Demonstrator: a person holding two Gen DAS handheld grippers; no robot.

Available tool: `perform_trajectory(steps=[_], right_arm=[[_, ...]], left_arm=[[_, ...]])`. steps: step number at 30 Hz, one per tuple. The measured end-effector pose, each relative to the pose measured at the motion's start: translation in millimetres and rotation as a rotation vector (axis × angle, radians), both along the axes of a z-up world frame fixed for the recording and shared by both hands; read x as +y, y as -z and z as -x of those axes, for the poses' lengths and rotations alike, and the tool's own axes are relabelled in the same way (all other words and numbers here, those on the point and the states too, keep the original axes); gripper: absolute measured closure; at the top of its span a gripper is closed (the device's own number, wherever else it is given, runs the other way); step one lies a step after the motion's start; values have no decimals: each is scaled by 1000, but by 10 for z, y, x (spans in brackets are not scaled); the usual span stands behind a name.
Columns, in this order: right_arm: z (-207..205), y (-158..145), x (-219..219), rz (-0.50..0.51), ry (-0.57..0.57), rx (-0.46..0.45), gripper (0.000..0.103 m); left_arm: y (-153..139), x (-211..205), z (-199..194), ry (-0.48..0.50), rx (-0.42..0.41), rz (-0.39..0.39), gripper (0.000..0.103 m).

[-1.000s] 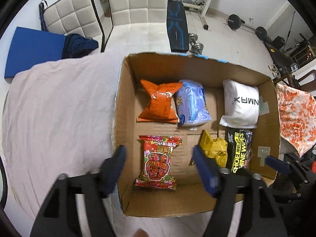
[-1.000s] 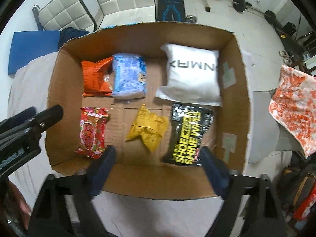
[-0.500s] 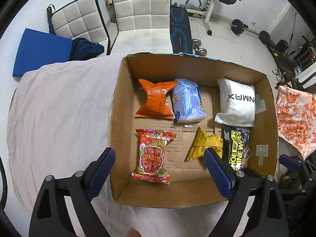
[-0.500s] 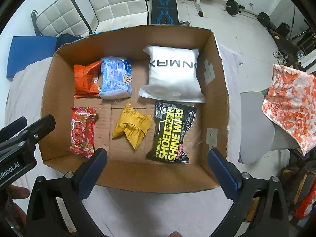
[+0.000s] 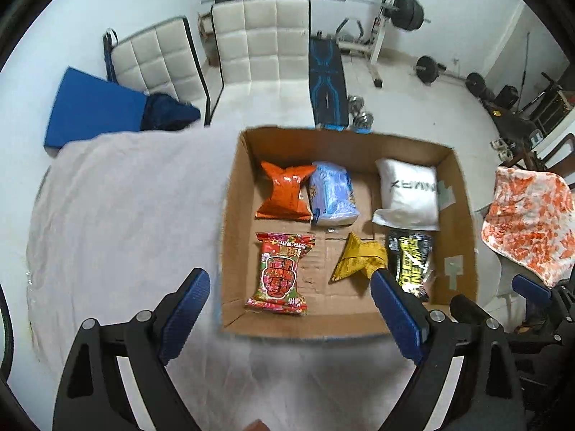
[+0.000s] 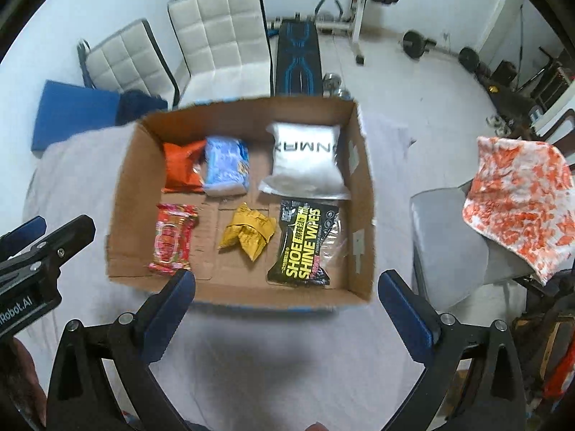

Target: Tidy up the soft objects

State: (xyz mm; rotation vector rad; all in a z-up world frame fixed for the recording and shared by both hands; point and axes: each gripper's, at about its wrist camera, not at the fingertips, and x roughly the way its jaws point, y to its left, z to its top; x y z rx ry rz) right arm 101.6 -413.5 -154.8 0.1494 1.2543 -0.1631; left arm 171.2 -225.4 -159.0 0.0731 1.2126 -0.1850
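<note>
Cardboard box (image 6: 124,212) holds six soft packets; left gripper (image 5: 287,296) and right gripper (image 6: 285,296) gape empty.

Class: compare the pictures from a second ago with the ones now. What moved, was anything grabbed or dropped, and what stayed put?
Both grippers pulled up and back from the cardboard box, which now looks smaller in each view. The left gripper and right gripper opened wider; neither took hold of or let go of anything. The six packets, including the red packet, yellow packet and shoe wipes pack, lie where they were.
</note>
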Motion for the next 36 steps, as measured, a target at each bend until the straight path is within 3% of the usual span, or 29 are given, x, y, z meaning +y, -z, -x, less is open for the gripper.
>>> perform_trajectory(steps=[7,16,27,36], right_arm=[[645,-724,102,5,31,-107,0],[1458,-1498,379,33,36,-214,0],[2099,-1975,555,60,36,-270,0],[2204,-2110,540,71,47,-287,0]], left_arm=[[-735,259,521,-4,-119,34,11],[-1431,508,1244,17,-216,52,11],[-1753,618,1834,16,-252,90,11],[-1882,663,2025,6,-290,83,11]])
